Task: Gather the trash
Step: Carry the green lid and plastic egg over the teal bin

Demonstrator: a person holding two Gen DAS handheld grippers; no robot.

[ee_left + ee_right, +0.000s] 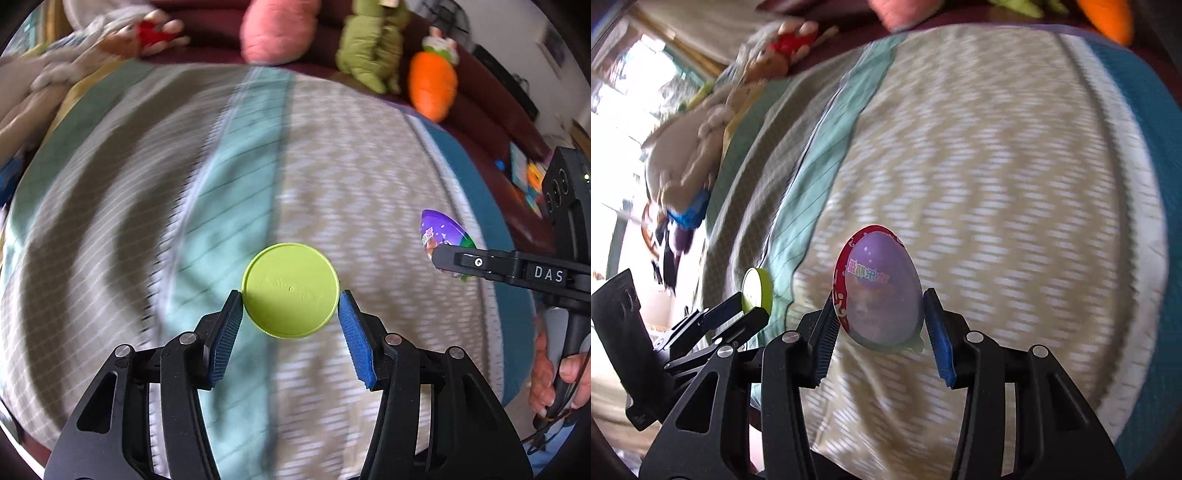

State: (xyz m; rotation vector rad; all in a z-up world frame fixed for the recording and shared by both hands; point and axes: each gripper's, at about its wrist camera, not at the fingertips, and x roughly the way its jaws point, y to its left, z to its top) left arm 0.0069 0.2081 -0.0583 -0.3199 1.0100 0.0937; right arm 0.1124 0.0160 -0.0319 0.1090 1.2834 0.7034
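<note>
- A bed [369, 166] fills both views, covered by a spread in beige zigzag panels and mint-green stripes with a teal edge; much of it is blurred.
- Along the far edge of the bed sit soft toys: a pink plush [277, 29], a green plush [373, 48] and an orange carrot plush [432, 85]; a pale plush with a red patch [151, 33] lies at the far left.
- The left tool [290, 302] is clenched on a lime-green round lid [290, 290], its blue pads pressing on the lid's rim from either side, the flat face towards the camera, above the bed.
- The right tool [879, 314] is clenched on an egg-shaped plastic capsule [881, 288], purple with a red border and printed lettering, its narrow end pointing away from the camera; the pads meet its two sides, above the beige panel.
- In the left wrist view a hand [554, 376] grips the right tool's handle at the right edge.
</note>
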